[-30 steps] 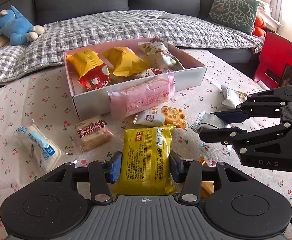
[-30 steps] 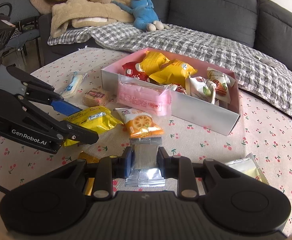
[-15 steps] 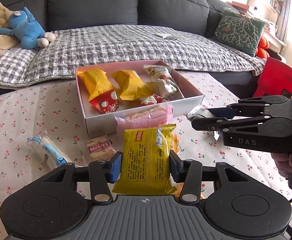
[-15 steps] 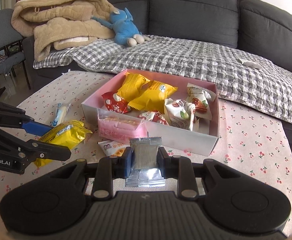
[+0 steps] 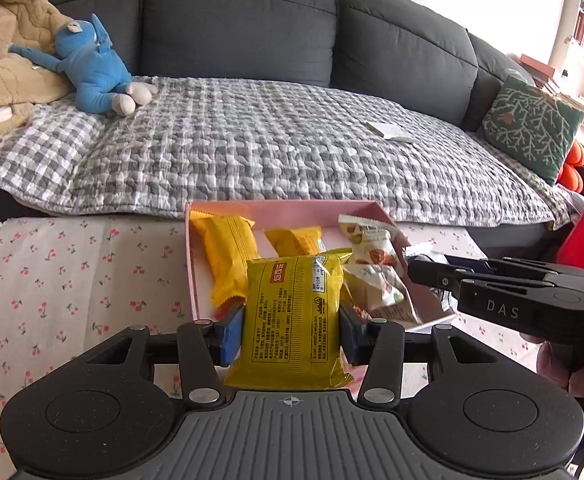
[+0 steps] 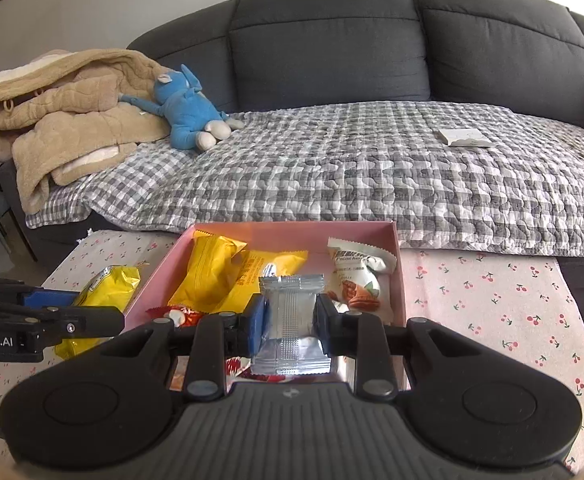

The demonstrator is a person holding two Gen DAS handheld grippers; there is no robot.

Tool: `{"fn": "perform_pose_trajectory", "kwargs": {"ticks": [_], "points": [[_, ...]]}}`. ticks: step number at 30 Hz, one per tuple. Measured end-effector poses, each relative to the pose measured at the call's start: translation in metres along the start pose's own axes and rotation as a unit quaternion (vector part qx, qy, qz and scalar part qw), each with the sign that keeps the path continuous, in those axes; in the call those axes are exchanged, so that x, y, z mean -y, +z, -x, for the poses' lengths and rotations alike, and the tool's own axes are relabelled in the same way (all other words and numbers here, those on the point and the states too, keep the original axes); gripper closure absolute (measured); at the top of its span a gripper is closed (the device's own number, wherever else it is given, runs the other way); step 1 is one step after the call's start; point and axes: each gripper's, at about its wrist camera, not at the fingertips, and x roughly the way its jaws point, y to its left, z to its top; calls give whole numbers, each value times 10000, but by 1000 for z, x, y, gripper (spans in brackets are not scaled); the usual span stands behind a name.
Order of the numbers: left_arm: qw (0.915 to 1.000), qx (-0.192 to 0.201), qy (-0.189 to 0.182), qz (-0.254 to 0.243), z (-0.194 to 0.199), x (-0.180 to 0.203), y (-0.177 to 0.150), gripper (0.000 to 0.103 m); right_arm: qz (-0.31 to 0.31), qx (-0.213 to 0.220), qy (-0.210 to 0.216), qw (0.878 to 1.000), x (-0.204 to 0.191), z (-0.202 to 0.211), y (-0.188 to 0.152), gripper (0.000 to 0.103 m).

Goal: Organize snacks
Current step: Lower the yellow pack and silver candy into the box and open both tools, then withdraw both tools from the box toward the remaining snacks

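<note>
The left claw [image 5: 291, 326] pinches a yellow snack packet [image 5: 292, 320]; the right claw [image 6: 290, 320] pinches a silver foil sachet [image 6: 291, 324], both above the pink box [image 6: 396, 280].

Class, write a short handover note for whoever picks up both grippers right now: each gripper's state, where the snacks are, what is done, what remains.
Left gripper: shut on a yellow snack packet, held in front of the pink box.
Right gripper: shut on a silver foil packet, held above the box's near side.
Done: the box already holds two yellow packets, a pecan pack and a red-and-white packet.
Left: release both held packets into the box. Any snacks remaining on the cherry-print tablecloth are hidden from these views.
</note>
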Motion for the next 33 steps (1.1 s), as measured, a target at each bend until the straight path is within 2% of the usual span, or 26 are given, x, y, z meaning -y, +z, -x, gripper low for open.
{"fn": "perform_pose_trajectory", "kwargs": {"ticks": [7, 15, 17, 18, 19, 20, 22, 26, 33], "points": [[9998, 59, 186, 51, -50, -4, 26, 57, -258, 70, -47, 9996, 10, -32, 15, 78], [9992, -1, 337, 203, -90, -12, 32, 57, -320, 88, -138, 9994, 20, -49, 20, 76], [9992, -7, 311, 251, -95, -13, 32, 56, -378, 134, -214, 9990, 24, -49, 20, 73], [9992, -23, 287, 271, -98, -13, 32, 56, -427, 142, -228, 9987, 27, -48, 20, 67], [9992, -39, 260, 289, -99, -13, 31, 53, -480, 164, -245, 9984, 29, -48, 20, 54], [9993, -50, 225, 300, -100, -12, 31, 44, -507, 193, -266, 9982, 31, -46, 20, 48], [9993, 3, 199, 301, -98, -11, 30, 35, -541, 198, -291, 9979, 33, -44, 20, 46], [9996, 61, 202, 182, -92, -5, 30, 29, -611, 220, -309, 9974, 36, -35, 20, 38], [9998, 102, 153, 88, -69, 0, 25, 25, -553, 205, -339, 9977, 31, -16, 18, 30]]}}
